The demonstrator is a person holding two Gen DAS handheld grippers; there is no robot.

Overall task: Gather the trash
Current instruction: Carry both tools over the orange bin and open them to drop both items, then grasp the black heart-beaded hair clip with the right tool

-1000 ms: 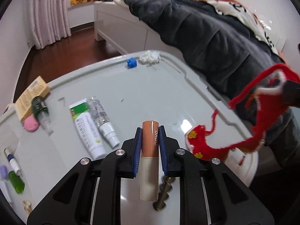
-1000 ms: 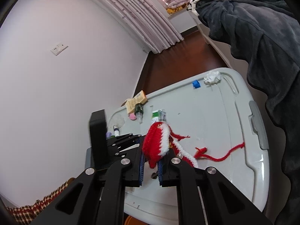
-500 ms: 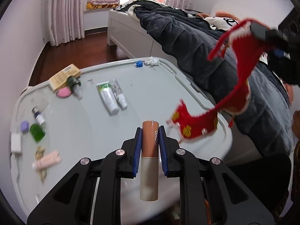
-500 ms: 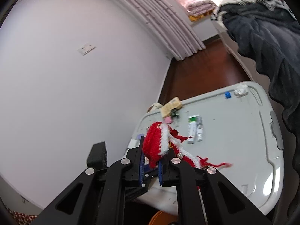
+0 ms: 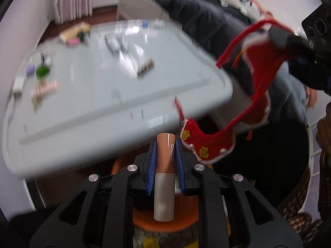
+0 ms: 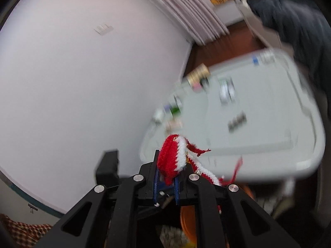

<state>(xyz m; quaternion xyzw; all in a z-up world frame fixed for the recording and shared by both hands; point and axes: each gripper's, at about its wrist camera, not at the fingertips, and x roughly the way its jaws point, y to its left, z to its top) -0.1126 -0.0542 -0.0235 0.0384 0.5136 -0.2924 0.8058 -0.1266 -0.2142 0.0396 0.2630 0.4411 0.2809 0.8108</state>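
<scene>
My left gripper [image 5: 166, 144] is shut on a copper and beige tube [image 5: 164, 171], held off the near edge of the grey table [image 5: 99, 95], above an orange bin [image 5: 165, 223]. My right gripper [image 6: 167, 163] is shut on a red and white knitted garland [image 6: 172, 157]. In the left wrist view the garland [image 5: 258, 91] hangs in the air at the right, beside the table, from the right gripper [image 5: 289, 39]. The orange bin [image 6: 188, 221] shows below the right gripper too.
The table carries several small items: a yellow box [image 5: 75, 30], white tubes [image 5: 115, 43], a green bottle [image 5: 42, 71], a pink tube [image 5: 44, 88]. A bed with a dark blanket [image 5: 206, 18] lies behind it. A white wall [image 6: 82, 72] is on the left.
Both grippers have pulled back off the table towards its near edge and lowered. The orange bin has come into view below them. The holds on tube and garland are unchanged.
</scene>
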